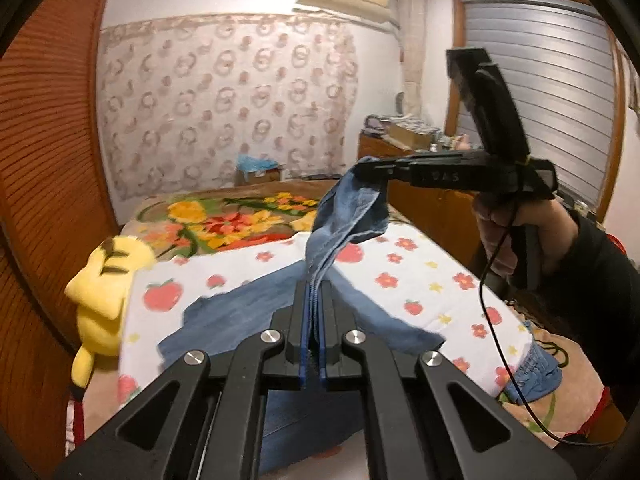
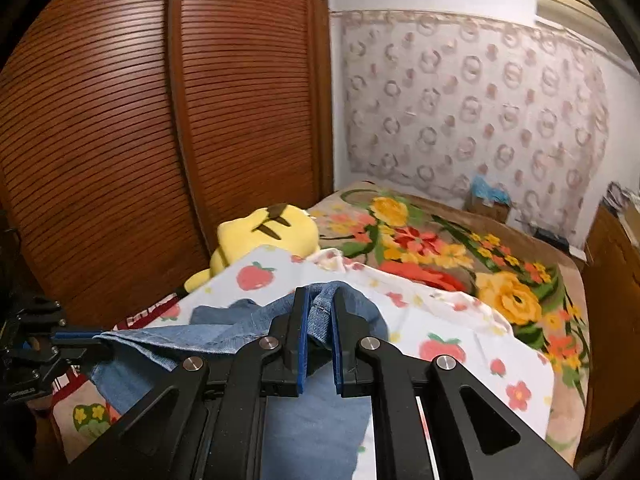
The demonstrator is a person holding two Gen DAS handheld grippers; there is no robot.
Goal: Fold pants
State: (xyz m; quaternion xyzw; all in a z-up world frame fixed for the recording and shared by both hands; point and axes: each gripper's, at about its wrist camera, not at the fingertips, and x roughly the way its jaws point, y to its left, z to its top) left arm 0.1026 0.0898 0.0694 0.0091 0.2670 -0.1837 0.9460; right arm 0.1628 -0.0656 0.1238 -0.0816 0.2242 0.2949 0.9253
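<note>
Blue denim pants [image 1: 256, 304] lie partly on a white strawberry-print sheet [image 1: 420, 276] on the bed, with one end lifted. My left gripper [image 1: 314, 286] is shut on a folded denim edge. My right gripper [image 1: 370, 170], seen from the left wrist, is held high and shut on another bunch of the denim. In the right wrist view the right gripper [image 2: 320, 294] pinches the pants [image 2: 224, 332], and the left gripper [image 2: 86, 340] holds the same stretched edge at far left.
A yellow plush toy [image 1: 100, 292] lies at the sheet's left edge by the wooden louvred wardrobe [image 2: 160, 120]. A floral blanket [image 2: 460, 256] covers the far bed. A wooden dresser [image 1: 432, 208] stands right. A black cable [image 1: 492, 320] hangs from the right gripper.
</note>
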